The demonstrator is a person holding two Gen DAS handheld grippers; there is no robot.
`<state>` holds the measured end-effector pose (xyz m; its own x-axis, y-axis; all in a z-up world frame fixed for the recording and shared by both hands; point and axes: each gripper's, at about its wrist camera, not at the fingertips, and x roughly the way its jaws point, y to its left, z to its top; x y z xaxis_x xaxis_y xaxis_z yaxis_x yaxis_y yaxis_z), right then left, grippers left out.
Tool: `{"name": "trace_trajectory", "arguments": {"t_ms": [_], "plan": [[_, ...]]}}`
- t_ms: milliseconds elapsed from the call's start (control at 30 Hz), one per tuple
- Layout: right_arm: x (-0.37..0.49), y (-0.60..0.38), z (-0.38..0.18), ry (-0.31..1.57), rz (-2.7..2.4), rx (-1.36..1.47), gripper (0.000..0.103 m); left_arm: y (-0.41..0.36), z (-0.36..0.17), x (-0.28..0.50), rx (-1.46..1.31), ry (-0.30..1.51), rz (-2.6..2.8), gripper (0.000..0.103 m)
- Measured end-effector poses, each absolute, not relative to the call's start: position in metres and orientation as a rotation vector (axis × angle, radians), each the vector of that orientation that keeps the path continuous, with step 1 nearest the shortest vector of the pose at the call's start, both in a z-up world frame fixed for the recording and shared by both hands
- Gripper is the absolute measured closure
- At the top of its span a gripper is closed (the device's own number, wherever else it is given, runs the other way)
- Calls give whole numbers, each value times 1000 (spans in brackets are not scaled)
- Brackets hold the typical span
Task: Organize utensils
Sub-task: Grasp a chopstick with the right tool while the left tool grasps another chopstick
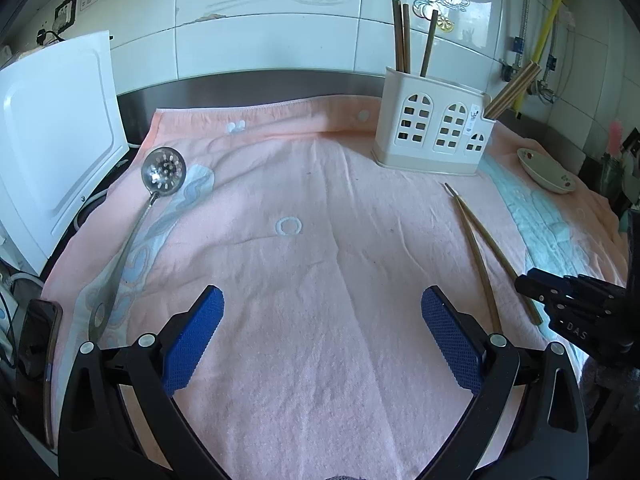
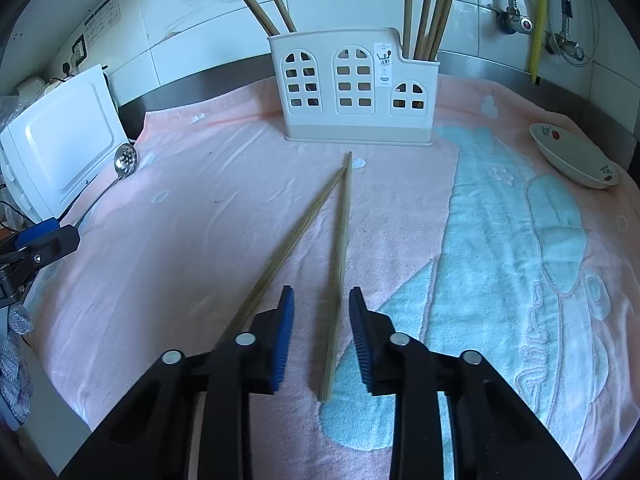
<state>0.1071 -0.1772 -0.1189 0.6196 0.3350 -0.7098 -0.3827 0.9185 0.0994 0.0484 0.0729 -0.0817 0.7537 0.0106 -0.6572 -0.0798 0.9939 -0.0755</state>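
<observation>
Two loose wooden chopsticks lie in a narrow V on the pink towel. The right chopstick runs between the blue pads of my right gripper, with a gap on each side, so nothing is gripped. The left chopstick passes outside that gripper's left finger. The left wrist view shows the same pair with the right gripper over their near ends. My left gripper is wide open over bare towel. A cream utensil holder with several chopsticks stands at the back. A slotted metal spoon lies at the left.
A small patterned dish sits at the towel's right edge. A white appliance stands along the left side, and a dark phone lies near it. The tiled wall and pipes close off the back.
</observation>
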Motion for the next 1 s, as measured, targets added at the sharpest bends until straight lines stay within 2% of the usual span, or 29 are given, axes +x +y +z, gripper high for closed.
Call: {"name": "trace_trajectory", "arguments": {"t_ms": [133, 200, 333, 467, 700, 767, 1000], "plan": [[113, -176, -121, 814, 404, -63, 81, 68, -83, 47, -100, 720, 32, 5], [115, -175, -122, 821, 408, -63, 86, 65, -84, 47, -100, 723, 22, 5], [118, -173, -126, 835, 391, -70, 87, 60, -88, 46, -106, 734, -2, 5], [119, -173, -130, 832, 367, -85, 95, 50, -90, 45, -98, 739, -29, 6], [117, -182, -126, 815, 357, -61, 96, 31, -94, 45, -106, 752, -87, 7], [114, -187, -120, 799, 354, -46, 96, 22, -96, 45, -110, 759, -125, 13], [101, -208, -86, 706, 345, -22, 97, -13, -102, 50, -73, 777, -212, 17]]}}
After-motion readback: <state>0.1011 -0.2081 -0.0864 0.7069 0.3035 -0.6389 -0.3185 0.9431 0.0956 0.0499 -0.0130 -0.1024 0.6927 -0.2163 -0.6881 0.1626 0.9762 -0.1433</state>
